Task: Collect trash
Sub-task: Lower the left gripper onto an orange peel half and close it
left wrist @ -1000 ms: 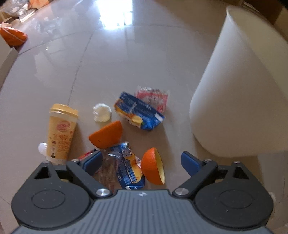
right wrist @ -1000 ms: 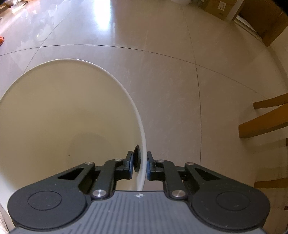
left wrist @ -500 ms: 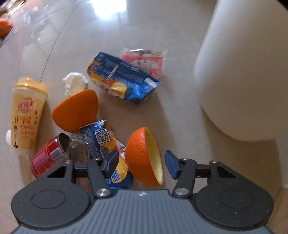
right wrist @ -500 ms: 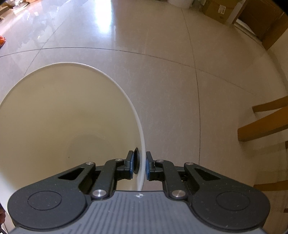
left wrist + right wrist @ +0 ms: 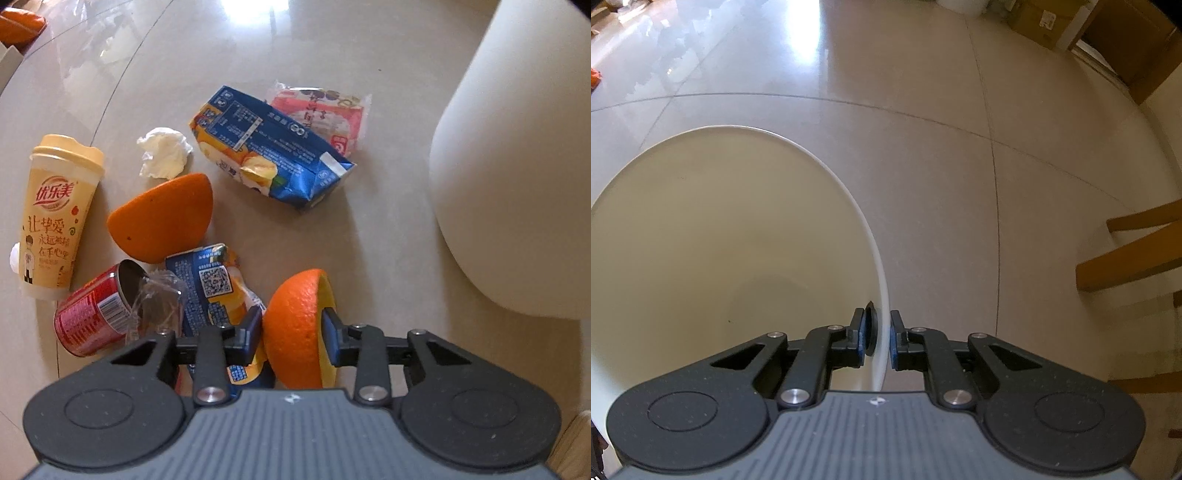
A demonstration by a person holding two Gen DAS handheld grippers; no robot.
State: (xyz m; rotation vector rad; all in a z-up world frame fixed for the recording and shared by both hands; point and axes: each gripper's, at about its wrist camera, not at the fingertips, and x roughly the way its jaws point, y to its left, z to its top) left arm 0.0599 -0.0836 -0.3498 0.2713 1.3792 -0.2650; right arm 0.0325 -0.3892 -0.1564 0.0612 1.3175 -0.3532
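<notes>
1. The left gripper point(image 5: 291, 334) points straight down at a heap of litter on a pale tiled floor point(image 5: 332, 55). Its jaws have just been closing on an orange half point(image 5: 295, 332), and the blue pads now press its rind on one side and its cut face on the other.
2. That half stands on edge, which gives the pads two opposed faces to pinch.
3. Around it lie a second orange half point(image 5: 162, 218), a blue carton point(image 5: 266, 147), a crushed blue pouch point(image 5: 214, 284), a red can point(image 5: 92, 310) on its side, an upright yellow cup point(image 5: 55, 210), a tissue wad point(image 5: 162, 151) and a pink wrapper point(image 5: 325, 114).
4. The white bin point(image 5: 517, 166) stands just right of the heap, probably kept close so each piece has a short trip.
5. The right gripper point(image 5: 878, 341) is clamped nearly closed on the bin's rim point(image 5: 882, 295), one pad inside, one outside, likely to steady it.
6. The bin looks empty inside, so collecting has barely begun.
</notes>
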